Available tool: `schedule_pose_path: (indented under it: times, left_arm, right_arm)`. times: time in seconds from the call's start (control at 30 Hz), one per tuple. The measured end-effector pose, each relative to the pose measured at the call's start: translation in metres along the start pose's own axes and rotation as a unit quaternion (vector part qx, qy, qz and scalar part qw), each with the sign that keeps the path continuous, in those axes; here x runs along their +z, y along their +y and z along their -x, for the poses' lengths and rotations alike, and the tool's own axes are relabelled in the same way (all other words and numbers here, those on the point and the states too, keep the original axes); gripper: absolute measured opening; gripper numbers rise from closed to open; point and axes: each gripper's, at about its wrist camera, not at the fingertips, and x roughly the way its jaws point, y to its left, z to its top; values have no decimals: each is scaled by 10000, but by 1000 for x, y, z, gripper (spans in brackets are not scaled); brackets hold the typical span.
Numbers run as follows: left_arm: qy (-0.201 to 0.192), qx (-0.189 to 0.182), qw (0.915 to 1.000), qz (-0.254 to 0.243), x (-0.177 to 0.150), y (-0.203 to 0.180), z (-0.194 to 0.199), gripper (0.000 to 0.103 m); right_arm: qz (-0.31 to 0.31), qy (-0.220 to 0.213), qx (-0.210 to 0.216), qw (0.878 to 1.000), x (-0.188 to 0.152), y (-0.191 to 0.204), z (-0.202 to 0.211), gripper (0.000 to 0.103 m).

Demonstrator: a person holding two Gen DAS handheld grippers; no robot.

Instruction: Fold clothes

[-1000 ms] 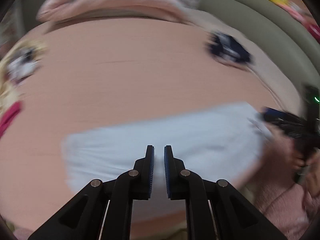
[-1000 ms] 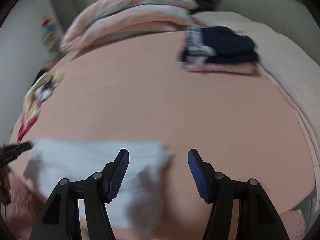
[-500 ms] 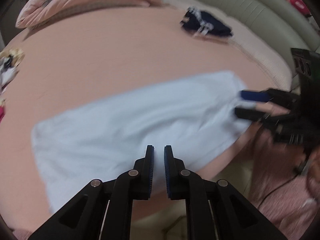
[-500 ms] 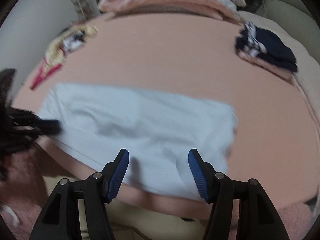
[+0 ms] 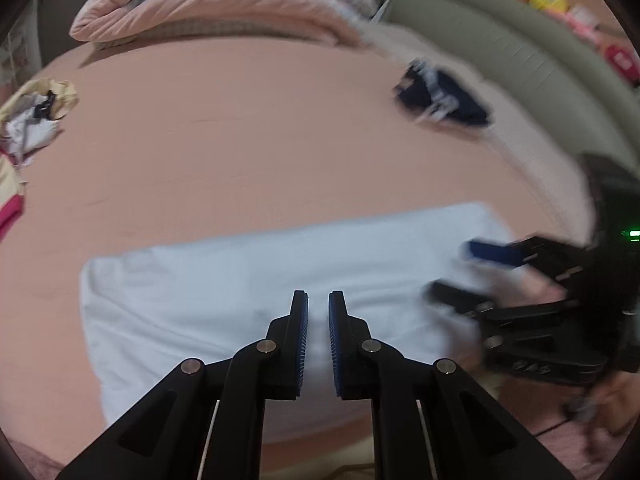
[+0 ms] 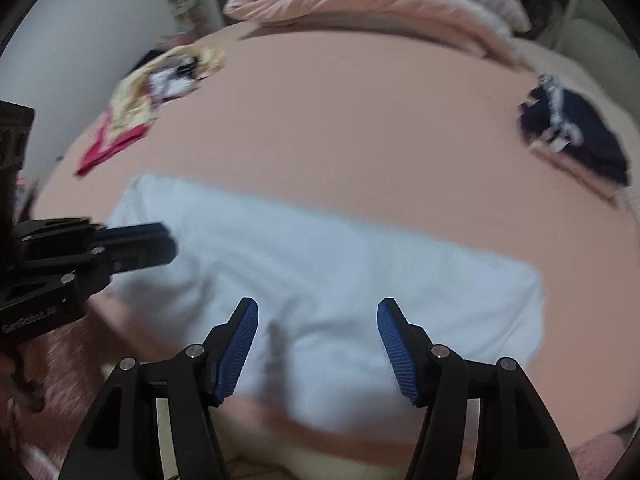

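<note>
1. Pale blue rectangular cloth garment (image 5: 256, 292) is lying flat and smooth near the front edge of the peach-pink fabric bed surface (image 5: 248, 140); edges blurred.
2. Left black two-finger gripper with ribbed blue pads (image 5: 318, 312) is hovering over the garment's near part, jaws nearly closed with a thin gap, gripping nothing.
3. Right black two-finger gripper with ribbed blue pads (image 6: 318, 320) is hovering over the garment with jaws wide apart, nothing between them.
4. Dark navy folded clothes pile with white patterned trim (image 6: 576, 136) is sitting at the bed's far right.
5. Crumpled yellow, white and magenta clothes (image 6: 152, 92) are lying at the far left.
6. Puffy pink folded quilt (image 5: 224, 0) is resting at the far end.
7. No containers showing.
</note>
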Motion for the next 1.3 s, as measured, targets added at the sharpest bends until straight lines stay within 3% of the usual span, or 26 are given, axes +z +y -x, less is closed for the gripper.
schedule_pose_path:
  times: [0.1,0.17,0.23,0.27,0.37,0.43,0.47,0.53,0.63,0.67,0.73,0.77,0.83,0.9,0.93,0.97,1.03,1.07,1.13,1.2,1.27,1.3]
  left_arm:
    - [548,65,9982,237,-24,14,-22,9]
    - [437,-293,9977,428,-32,31,-12,9]
    - [411,-114,9971,633,-32,48,3,9]
    - [322,145,9975,619,-32,47,10,9]
    - [53,907,9942,575,-31,45,30,9]
    - [152,292,9983,489,-36,42,30,10]
    - [239,97,9988,416,-40,40,29,10]
    - [564,655,9962,-57,-49,37,20,10]
    - [645,610,9958,219,-60,58,28,10]
    - [612,582,9951,512,-60,67,33,10]
    - [358,799,9942,632,-63,74,50,10]
    - [231,902,9933,691,-64,78,59,10]
    - [143,454,9967,660,-68,74,64,10]
    - [262,337,9974,586,-67,72,53,10]
    - [406,513,9966,509,-70,74,47,10]
    - [609,769,9942,436,-72,75,39,10]
    - [768,893,9905,705,-76,83,40,10]
    - [844,959,9883,837,-78,87,41,10]
    - [569,1321,9864,794,-73,80,57,10]
    - [345,1482,9862,655,-69,69,67,10]
    - [230,599,9952,740,-66,60,59,10]
    - [306,463,9957,746,-67,60,54,10]
  right_arm:
    - [251,240,-438,9984,-12,-7,-15,62]
    - [120,148,-422,9989,-28,-27,-14,62]
    - [-453,-2,-334,9984,-37,-56,-8,62]
    - [-784,-67,-316,9964,-39,-70,-3,62]
    - [-1224,-416,-926,9873,-38,-93,17,61]
    - [-1153,-643,-868,9874,-32,-91,24,63]
    - [-1144,-604,-596,9898,-31,-89,22,63]
    - [-1107,-311,-369,9927,-30,-83,9,63]
    - [-960,-117,-688,9929,-36,-82,-2,62]
    - [-991,-101,-733,9923,-36,-86,-2,62]
    - [-1230,-41,-1079,9865,-40,-102,3,62]
    - [-1439,-108,-1025,9842,-43,-111,9,62]
    - [-1940,-362,-567,9787,-47,-128,24,63]
    - [-2174,-509,-41,9748,-49,-129,33,64]
    - [-2107,-480,34,9764,-48,-127,32,64]
    - [-1903,-358,-87,9810,-45,-122,25,64]
    - [-1566,85,-488,9864,-49,-111,6,64]
    - [-1667,156,-488,9847,-52,-112,3,64]
    - [-2170,-7,-607,9743,-54,-125,11,64]
    - [-2030,-333,-1188,9714,-51,-122,27,64]
    - [-1840,-493,-1117,9753,-47,-114,30,64]
    - [-1815,-501,-892,9781,-44,-111,27,64]
